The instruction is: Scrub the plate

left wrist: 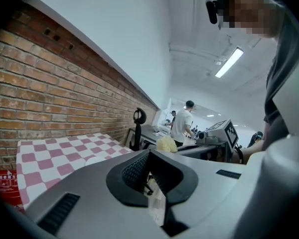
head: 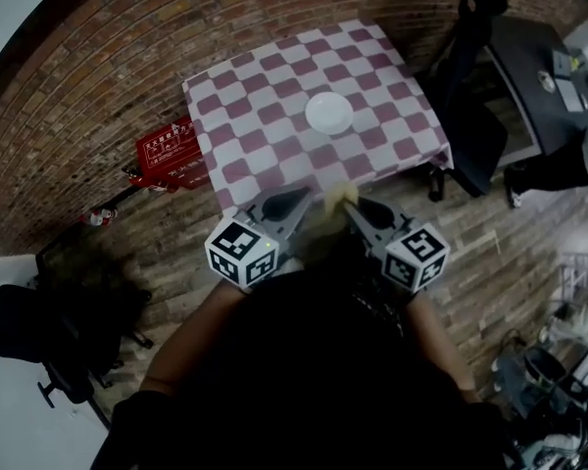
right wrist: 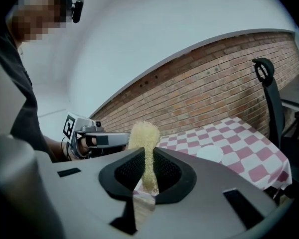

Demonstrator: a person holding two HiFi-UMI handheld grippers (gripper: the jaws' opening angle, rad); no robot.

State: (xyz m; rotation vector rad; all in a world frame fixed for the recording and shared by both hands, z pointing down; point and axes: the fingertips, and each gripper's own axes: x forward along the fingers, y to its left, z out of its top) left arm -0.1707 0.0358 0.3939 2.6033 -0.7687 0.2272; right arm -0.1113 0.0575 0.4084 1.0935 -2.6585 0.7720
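Observation:
A white plate [head: 329, 113] lies in the middle of a table under a maroon-and-white checkered cloth [head: 265, 76]. Both grippers hover side by side just short of the table's near edge. My right gripper [head: 358, 209] is shut on a yellow sponge [head: 338, 196], which sticks up from between its jaws [right wrist: 144, 138]. My left gripper [head: 292, 204] is shut with nothing between its jaws [left wrist: 148, 156]. The plate [right wrist: 210, 154] sits ahead and to the right in the right gripper view, and low at the left [left wrist: 96, 159] in the left gripper view.
A red crate [head: 170, 151] stands on the brick floor left of the table. A black office chair [head: 475, 57] and a dark desk [head: 539, 67] are to the table's right. Another black chair [head: 39, 331] is at lower left. People stand far off [left wrist: 181, 123].

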